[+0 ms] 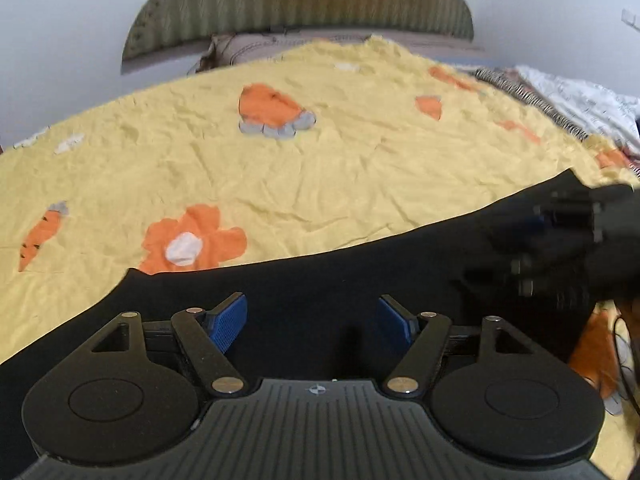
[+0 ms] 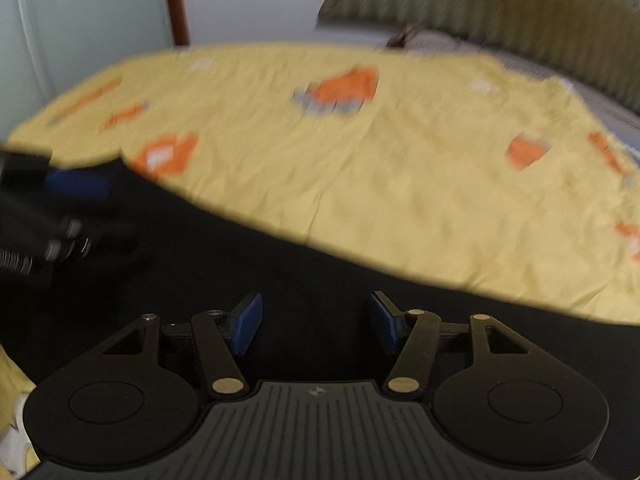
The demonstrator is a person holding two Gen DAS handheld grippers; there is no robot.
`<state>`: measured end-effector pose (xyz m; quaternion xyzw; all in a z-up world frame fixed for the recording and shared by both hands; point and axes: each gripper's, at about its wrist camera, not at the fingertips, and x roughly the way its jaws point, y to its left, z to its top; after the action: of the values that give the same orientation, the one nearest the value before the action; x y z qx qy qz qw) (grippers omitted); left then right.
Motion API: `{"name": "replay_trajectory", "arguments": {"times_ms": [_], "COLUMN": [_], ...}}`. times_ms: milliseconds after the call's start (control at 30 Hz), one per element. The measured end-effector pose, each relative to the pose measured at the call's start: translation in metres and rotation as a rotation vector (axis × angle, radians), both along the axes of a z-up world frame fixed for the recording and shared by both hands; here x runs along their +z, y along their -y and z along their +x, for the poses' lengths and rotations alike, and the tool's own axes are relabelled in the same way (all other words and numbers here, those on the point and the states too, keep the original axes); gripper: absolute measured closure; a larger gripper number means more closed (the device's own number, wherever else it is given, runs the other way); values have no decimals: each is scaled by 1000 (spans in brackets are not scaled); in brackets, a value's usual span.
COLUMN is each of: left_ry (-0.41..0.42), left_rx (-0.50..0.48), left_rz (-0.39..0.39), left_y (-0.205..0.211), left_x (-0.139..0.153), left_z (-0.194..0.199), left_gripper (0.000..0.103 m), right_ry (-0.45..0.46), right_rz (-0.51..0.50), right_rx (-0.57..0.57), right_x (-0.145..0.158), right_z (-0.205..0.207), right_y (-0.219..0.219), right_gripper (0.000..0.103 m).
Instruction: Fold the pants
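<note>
1. Pants [image 1: 320, 300]: black fabric lying flat on the bed, on a yellow sheet [image 1: 320, 168] with orange carrot and flower prints. In the left wrist view they fill the lower half of the frame; the far edge runs from lower left up to the right.
2. Progress, judged: the visible edge is long, straight and clean, which suggests a fold is already laid down. Layer count can't be told, the black shows no detail. Waistband and hems not identifiable. Likely at least one more fold left, or final smoothing.
3. Left gripper [image 1: 312, 322]: jaws apart, blue pads clear of the cloth, nothing between them. Angled down over the near part of the pants.
4. Right gripper [image 2: 316, 320]: also spread, nothing gripped, pitched down over the black fabric in the lower centre of its own view. Frame is motion-blurred.
5. Each gripper shows in the other's view: the right one at right edge of the left view, the left one at left edge of the right view. Both hover side by side above the pants; contact with the cloth can't be told.
</note>
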<state>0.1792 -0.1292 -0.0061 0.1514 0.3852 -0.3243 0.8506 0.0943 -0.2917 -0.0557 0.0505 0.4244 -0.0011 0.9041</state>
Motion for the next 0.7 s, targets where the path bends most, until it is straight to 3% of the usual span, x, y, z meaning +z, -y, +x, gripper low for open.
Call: {"name": "replay_trajectory", "arguments": {"times_ms": [33, 200, 267, 400, 467, 533, 600, 700], "left_ry": [4, -4, 9, 59, 51, -24, -64, -62], "left_rx": [-2, 46, 63, 98, 112, 100, 146, 184], "left_rz": [12, 63, 21, 4, 49, 111, 72, -31], "left_y": [5, 13, -4, -32, -29, -23, -34, -69], "left_x": [-5, -25, -12, 0, -8, -26, -18, 13], "left_z": [5, 21, 16, 6, 12, 26, 30, 20], "left_gripper": [29, 33, 29, 12, 12, 17, 22, 18], "right_ry": [0, 58, 87, 10, 25, 26, 46, 108], "right_rz": [-9, 30, 18, -24, -40, 0, -8, 20], "right_rx": [-10, -160, -106, 68, 57, -9, -76, 7], "right_x": [-6, 2, 14, 5, -5, -7, 6, 26], "right_z": [8, 21, 5, -10, -6, 5, 6, -10], "right_y": [-2, 15, 6, -29, -34, -26, -28, -51], "right_gripper": [40, 39, 39, 39, 24, 19, 19, 19]}}
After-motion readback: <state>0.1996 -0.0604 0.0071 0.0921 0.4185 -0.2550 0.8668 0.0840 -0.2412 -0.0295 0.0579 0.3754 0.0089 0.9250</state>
